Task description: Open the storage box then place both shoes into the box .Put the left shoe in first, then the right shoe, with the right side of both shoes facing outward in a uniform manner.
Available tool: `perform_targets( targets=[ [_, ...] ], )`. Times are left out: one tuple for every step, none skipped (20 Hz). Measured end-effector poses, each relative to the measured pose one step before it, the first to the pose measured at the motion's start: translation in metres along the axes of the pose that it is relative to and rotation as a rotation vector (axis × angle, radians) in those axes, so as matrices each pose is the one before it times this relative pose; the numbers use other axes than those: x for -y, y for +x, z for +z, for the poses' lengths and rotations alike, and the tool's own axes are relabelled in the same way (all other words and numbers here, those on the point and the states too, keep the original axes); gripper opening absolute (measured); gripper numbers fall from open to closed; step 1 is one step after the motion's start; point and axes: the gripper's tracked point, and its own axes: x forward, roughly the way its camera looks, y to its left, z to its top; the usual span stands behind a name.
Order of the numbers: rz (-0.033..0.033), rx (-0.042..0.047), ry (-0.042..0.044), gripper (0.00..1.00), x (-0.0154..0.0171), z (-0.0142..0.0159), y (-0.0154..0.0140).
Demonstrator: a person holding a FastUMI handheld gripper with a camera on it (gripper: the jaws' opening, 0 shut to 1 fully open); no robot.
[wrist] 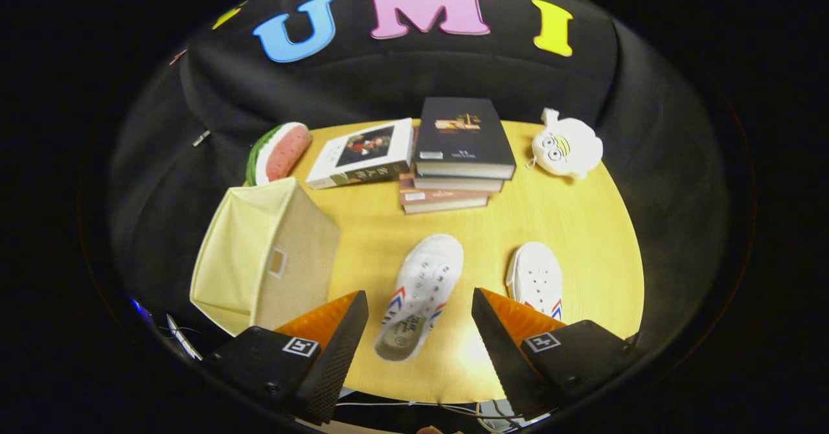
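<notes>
White canvas left shoe [420,295] is lying between the gripper's [420,314] spread fingers, untouched. Picking it up seems next, heading for the beige fabric storage box [265,259] sitting open at the table's [583,227] left edge.

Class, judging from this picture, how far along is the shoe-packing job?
Done: the box already stands open. In hand: the open tool has one shoe between its fingers, not gripped. Left: both shoes, including the other shoe beside it on the table, must go in.

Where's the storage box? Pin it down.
In the gripper view, the storage box sits on the round table, ahead-left of the open gripper, below the watermelon toy.
</notes>
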Motion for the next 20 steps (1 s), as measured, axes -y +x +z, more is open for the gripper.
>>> perform_targets(
  targets=[
    [-0.00532,-0.03042,0.01879,0.99,0.0085,-0.01064,0.01149],
    [0.00348,-0.02782,0.02105,0.99,0.00643,-0.00753,0.01067],
    [0.00558,-0.0249,0.01958,0.99,0.00435,-0.00657,0.0116],
    [0.00776,-0.02233,0.01506,0.99,0.00231,-0.00606,0.01051],
    [0.00987,-0.01823,0.01192,0.99,0.00019,-0.0058,0.01099],
    [0.00562,-0.01335,0.00619,0.99,0.0004,-0.00311,0.00882],
    [0.0013,-0.0086,0.00079,0.99,0.00238,-0.00176,0.0087],
    [0.00183,-0.00769,0.00023,0.99,0.00136,-0.00174,0.00852],
    [0.00171,-0.00828,0.00536,0.99,0.00123,-0.00152,0.00775],
    [0.00279,-0.00638,0.00833,0.99,0.00169,0.00014,0.00702],
    [0.0008,-0.00741,0.01048,0.98,0.00146,0.00074,0.00775],
    [0.00697,-0.01008,0.01063,0.98,0.001,-0.00114,0.0058],
    [0.01761,-0.01181,0.01651,0.95,-0.00253,-0.00236,0.00535],
    [0.01394,-0.009,0.01297,0.92,-0.00136,-0.0001,0.00341],
    [0.01889,-0.00871,0.0053,0.88,-0.00236,-0.00135,0.00432],
    [0.02125,-0.01051,0.00695,0.84,-0.00404,-0.00144,0.00293],
    [0.01309,-0.00808,0.01117,0.75,-0.00246,-0.00047,0.00285],
    [0.0204,-0.00908,0.02612,0.65,-0.00504,-0.00041,0.00138],
    [0.00775,-0.01227,0.03382,0.47,-0.00305,-0.00131,0.00114],
    [-0.00387,0.00071,0.02089,0.37,-0.00003,0.00085,-0.00025]
  ],
)
